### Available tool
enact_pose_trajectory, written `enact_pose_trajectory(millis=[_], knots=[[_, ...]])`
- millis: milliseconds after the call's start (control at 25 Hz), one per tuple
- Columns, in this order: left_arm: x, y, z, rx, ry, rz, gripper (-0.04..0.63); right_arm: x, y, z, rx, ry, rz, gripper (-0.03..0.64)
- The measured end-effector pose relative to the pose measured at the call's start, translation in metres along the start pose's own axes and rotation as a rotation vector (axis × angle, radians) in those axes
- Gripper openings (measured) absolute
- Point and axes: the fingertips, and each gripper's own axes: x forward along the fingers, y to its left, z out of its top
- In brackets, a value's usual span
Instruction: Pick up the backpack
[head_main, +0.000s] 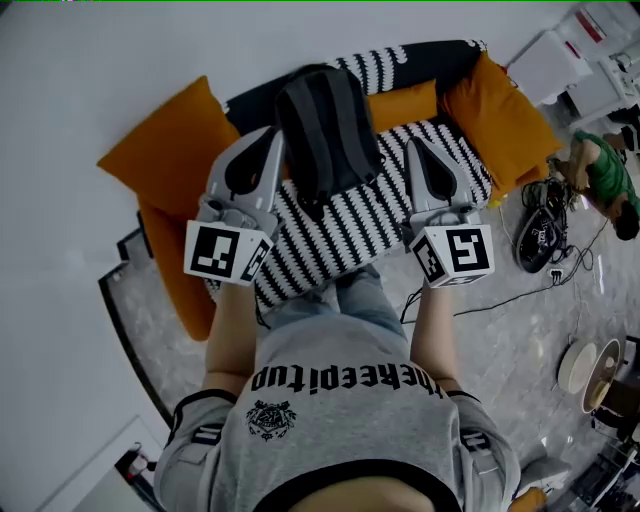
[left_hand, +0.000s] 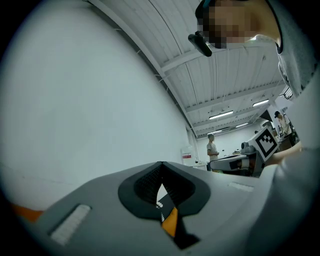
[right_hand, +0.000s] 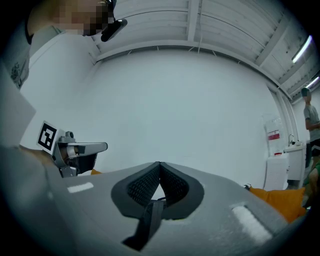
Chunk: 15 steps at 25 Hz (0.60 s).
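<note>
The dark grey backpack (head_main: 325, 125) hangs between my two grippers above the striped sofa (head_main: 350, 230). My left gripper (head_main: 265, 140) is at the backpack's left side and my right gripper (head_main: 418, 150) is at its right side, both pointing away from me. In the left gripper view the left gripper (left_hand: 161, 166) has its jaws together on a black strap (left_hand: 182, 237). In the right gripper view the right gripper (right_hand: 159, 166) is shut on a dark grey strap (right_hand: 147, 222). Where the straps join the backpack is hidden.
Orange cushions lie at the sofa's left (head_main: 165, 150) and right (head_main: 505, 115) ends. A white wall stands behind the sofa. Black gear and cables (head_main: 540, 235) lie on the floor to the right, beside a person in green (head_main: 605, 175). White units (head_main: 560, 65) stand at the far right.
</note>
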Motion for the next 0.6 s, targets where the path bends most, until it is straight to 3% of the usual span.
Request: enact_pose_trajectory(millis=[600], knots=[[0.070,0.029,-0.019,0.012,0.022,0.092,0.014,0.081,-0.055,-0.011,0.015,0.025,0.106,0.002]])
